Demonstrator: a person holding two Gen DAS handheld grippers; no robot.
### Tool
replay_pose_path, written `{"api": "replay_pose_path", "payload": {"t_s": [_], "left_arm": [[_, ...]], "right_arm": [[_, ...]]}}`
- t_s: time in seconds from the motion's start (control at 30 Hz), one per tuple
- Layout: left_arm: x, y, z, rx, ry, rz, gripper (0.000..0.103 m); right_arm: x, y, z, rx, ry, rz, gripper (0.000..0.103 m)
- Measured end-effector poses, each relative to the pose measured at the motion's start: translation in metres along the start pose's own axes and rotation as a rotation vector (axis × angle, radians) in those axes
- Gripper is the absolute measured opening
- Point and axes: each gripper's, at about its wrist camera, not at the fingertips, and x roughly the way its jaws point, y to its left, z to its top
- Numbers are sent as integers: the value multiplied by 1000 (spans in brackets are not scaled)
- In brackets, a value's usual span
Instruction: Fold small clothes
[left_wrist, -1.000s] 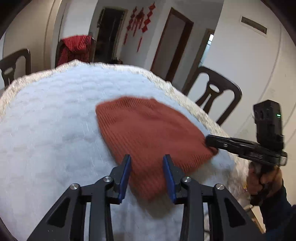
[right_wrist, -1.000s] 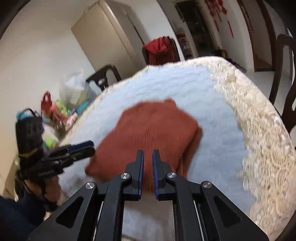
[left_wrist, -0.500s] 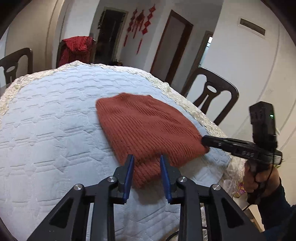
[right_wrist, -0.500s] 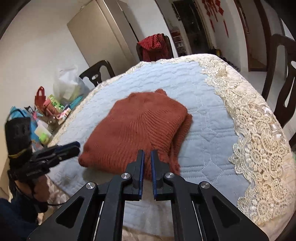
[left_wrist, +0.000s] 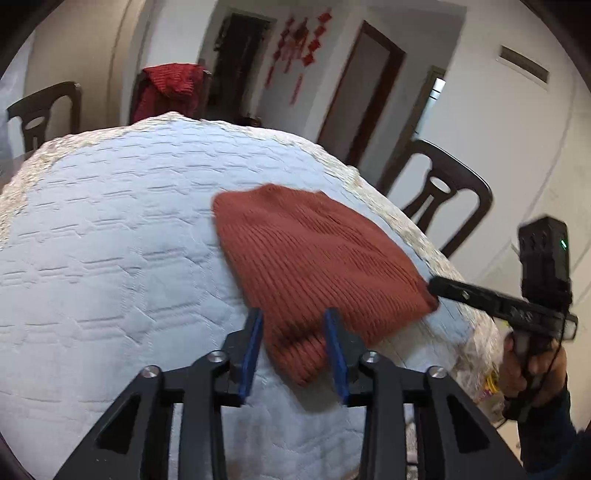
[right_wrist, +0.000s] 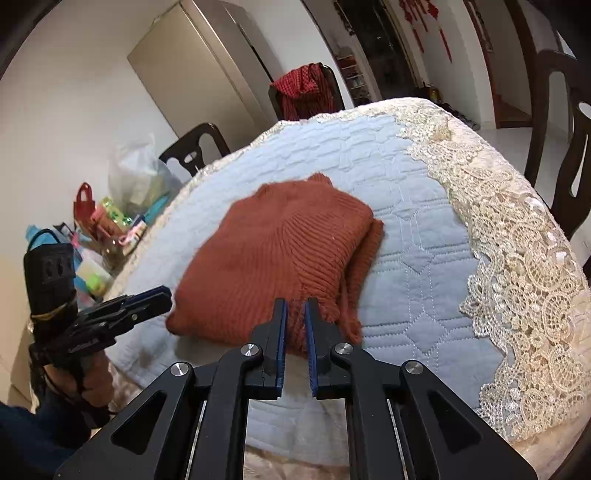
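A rust-red knit sweater (left_wrist: 317, 258) lies folded on the table's pale blue quilted cover (left_wrist: 110, 258); it also shows in the right wrist view (right_wrist: 280, 254). My left gripper (left_wrist: 293, 330) is open, its blue pads astride the sweater's near corner. My right gripper (right_wrist: 294, 317) has its pads narrowly apart around the sweater's near edge, cloth between them. In the left wrist view the right gripper (left_wrist: 436, 286) touches the sweater's right corner. In the right wrist view the left gripper (right_wrist: 164, 297) sits at the sweater's left corner.
The cover (right_wrist: 424, 240) has a cream lace border (right_wrist: 517, 258) at the table's right edge. Dark wooden chairs (left_wrist: 443, 192) stand around the table; one carries a red cloth (left_wrist: 170, 88). Bags and clutter (right_wrist: 110, 221) sit beyond the left edge.
My left gripper has opened wider and moved in around the sweater's near corner. My right gripper's pads have parted slightly at the near edge. The sweater stays flat.
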Motion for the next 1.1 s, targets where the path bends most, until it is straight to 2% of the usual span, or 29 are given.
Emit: {"api": "replay_pose_path", "payload": {"t_s": [0.07,0.13,0.2,0.23,0.6,0.7,0.87,1.1], "left_arm": [[1,4,5,-19,-6,35,43],[2,5,8,-28,-9,60,44],[5,5,11,-29,-9,84,47],[6,4,12,-30,-10,86,48],[21,4,22,-40,6,79,54],[27,5,25,-47,15,69,55],[38,12,27,-83,31,29,56],[55,20,24,-146,65,-30,63]], "right_arm": [[1,2,3,-4,-1,-8,15],[2,2,5,-4,-6,-7,23],[3,2,8,5,-12,-3,38],[3,1,9,10,-16,-2,41],[21,-19,27,78,-6,-10,43],[26,-27,33,101,0,-2,48],[35,-41,43,144,17,22,50],[52,-65,56,216,48,73,54]]}}
